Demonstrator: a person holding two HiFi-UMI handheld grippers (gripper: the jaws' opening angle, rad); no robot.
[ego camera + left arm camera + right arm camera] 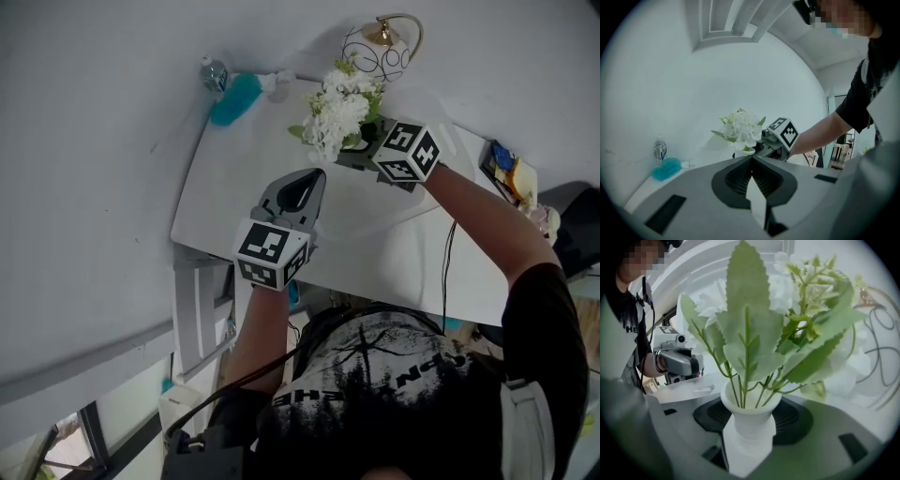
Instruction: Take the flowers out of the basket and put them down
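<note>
On the white table, at far left, a bottle and a teal thing lie well apart from the work and play no part in it. Next comes the left gripper, held over the middle of the table with its tip aimed at the flowers; its own view shows the 2 jaws pressed together with nothing between them, so it is idle. Right of it are the flowers, white blooms with green leaves set in a small white vase. They sit just in front of the wire basket, which shows behind and to the right of them, so they look to be out of it already, though no view shows whether the vase base rests on the table or hangs above it. At right, the right gripper has its jaws spread wide yet pinching the vase below its flared lip, 1 jaw on each side. By this reading step 1, the lift out, is about done. What is left is to set the vase on a bare part of the table and let go.
</note>
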